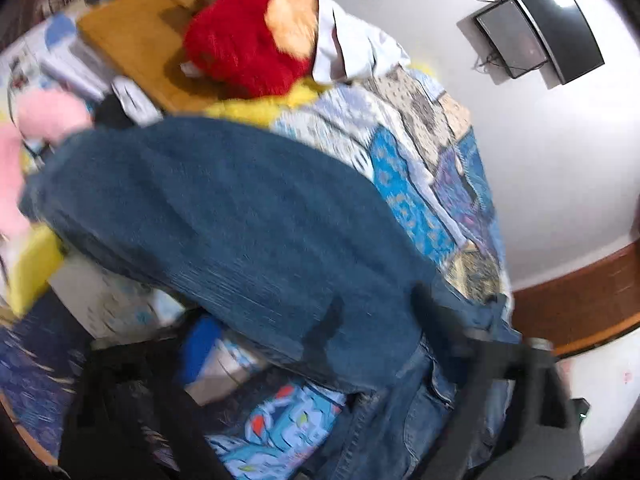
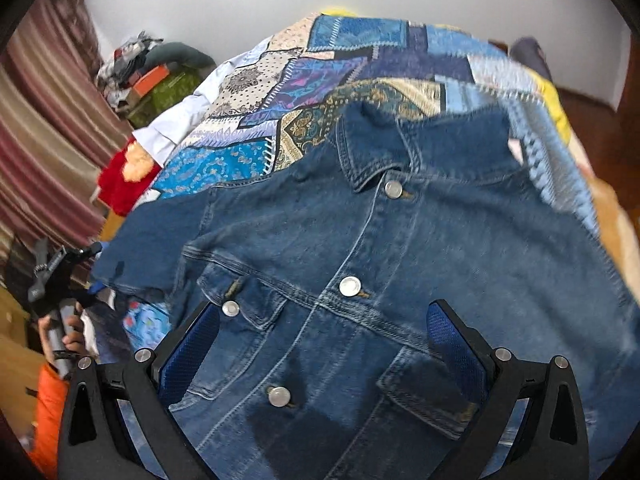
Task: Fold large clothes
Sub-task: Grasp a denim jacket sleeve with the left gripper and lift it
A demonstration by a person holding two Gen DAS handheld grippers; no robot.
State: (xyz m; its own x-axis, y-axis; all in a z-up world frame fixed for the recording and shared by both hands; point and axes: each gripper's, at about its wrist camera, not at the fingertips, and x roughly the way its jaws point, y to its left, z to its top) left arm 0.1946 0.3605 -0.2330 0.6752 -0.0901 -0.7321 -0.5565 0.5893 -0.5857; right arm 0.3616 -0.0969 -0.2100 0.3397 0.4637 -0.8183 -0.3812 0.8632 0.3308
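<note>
A blue denim jacket (image 2: 360, 264) lies front up on a patchwork bedspread (image 2: 320, 80), collar far, silver buttons down the middle. My right gripper (image 2: 324, 344) is open just above the jacket's lower front, its blue-padded fingers (image 2: 452, 336) on either side of the button line. In the left wrist view, which is blurred, a jacket sleeve (image 1: 224, 200) stretches across the bed. My left gripper (image 1: 304, 364) is low over the sleeve's end; whether it grips the cloth is unclear. The left gripper also shows in the right wrist view (image 2: 76, 264) at the jacket's left sleeve.
A red plush toy (image 1: 248, 32) and a white shirt (image 1: 352, 44) lie at the bed's far side, on a yellow blanket (image 1: 256, 108). A pink item (image 1: 44, 116) sits at the left. A wall-mounted screen (image 1: 536, 28) hangs beyond. Striped curtains (image 2: 52, 128) and piled boxes (image 2: 148, 80) stand to the left.
</note>
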